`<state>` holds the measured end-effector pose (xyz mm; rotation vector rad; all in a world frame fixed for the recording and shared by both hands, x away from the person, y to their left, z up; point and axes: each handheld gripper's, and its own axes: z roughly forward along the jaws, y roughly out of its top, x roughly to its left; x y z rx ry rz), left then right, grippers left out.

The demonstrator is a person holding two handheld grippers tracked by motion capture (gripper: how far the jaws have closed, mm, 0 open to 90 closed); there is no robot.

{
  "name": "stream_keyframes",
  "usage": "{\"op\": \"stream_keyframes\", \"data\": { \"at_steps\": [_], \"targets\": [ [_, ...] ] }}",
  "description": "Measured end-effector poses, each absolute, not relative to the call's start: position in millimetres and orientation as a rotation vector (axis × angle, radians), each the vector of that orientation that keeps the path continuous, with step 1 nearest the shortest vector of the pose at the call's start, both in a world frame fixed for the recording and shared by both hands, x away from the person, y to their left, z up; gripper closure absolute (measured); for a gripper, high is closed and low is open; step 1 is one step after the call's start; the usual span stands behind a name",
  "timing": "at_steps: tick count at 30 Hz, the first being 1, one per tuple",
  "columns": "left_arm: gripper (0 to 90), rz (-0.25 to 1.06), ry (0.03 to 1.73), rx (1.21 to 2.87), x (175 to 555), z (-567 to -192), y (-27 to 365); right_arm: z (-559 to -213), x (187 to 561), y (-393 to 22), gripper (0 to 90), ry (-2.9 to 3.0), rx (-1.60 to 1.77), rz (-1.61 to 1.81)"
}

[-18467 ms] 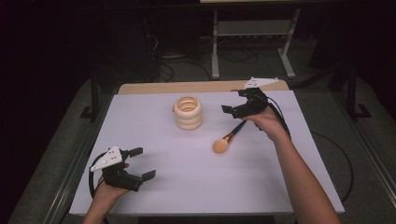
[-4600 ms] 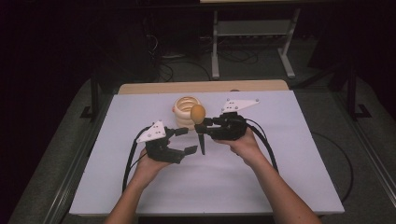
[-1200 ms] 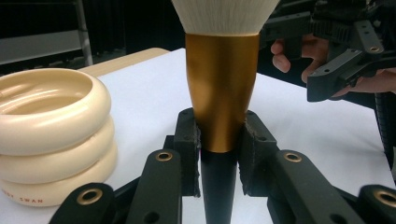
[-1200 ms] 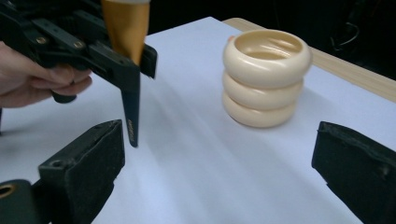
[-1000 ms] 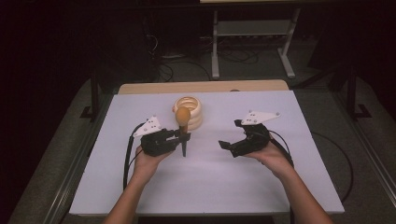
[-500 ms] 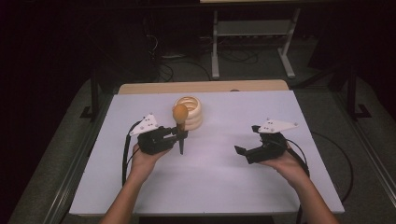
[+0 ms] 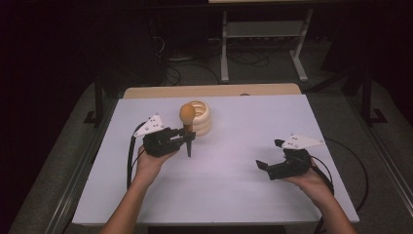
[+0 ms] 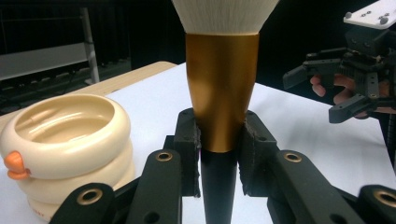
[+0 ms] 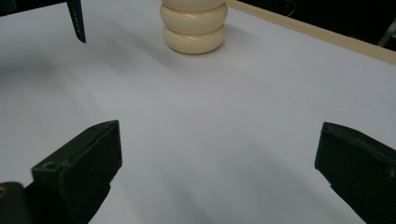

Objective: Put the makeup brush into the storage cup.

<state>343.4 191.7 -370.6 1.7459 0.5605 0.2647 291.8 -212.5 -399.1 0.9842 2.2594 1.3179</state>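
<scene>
- Two black two-jaw grippers work over a white table top (image 7: 234, 195), one in each of a person's hands.
- Left gripper (image 7: 187, 138) sits left of centre and pinches a makeup brush (image 8: 222, 93) with a copper ferrule, black handle and pale bristles, holding it upright, bristles up and handle tip down.
- Its pads press on the ferrule's lower end, where it meets the handle.
- Just beyond the brush, on the far side, stands a cream ribbed round holder (image 7: 200, 118) with a small orange knob (image 8: 14, 165).
- Right gripper (image 7: 271, 157) rests at the near right, well apart from the brush, jaws spread wide with nothing between them.
</scene>
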Motion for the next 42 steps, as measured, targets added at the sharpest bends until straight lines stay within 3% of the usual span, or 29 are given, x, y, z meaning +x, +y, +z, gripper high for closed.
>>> {"op": "stream_keyframes", "data": {
  "at_steps": [17, 42],
  "targets": [
    [72.0, 0.249, 0.531, 1.74, 360, -357, 187, -402, 281, -240, 0.0, 2.173, 1.076, 1.318],
    [72.0, 0.266, 0.523, 1.696, 387, -339, 188, -401, 279, -245, 0.0, 2.155, 1.09, 1.331]
  ]
}}
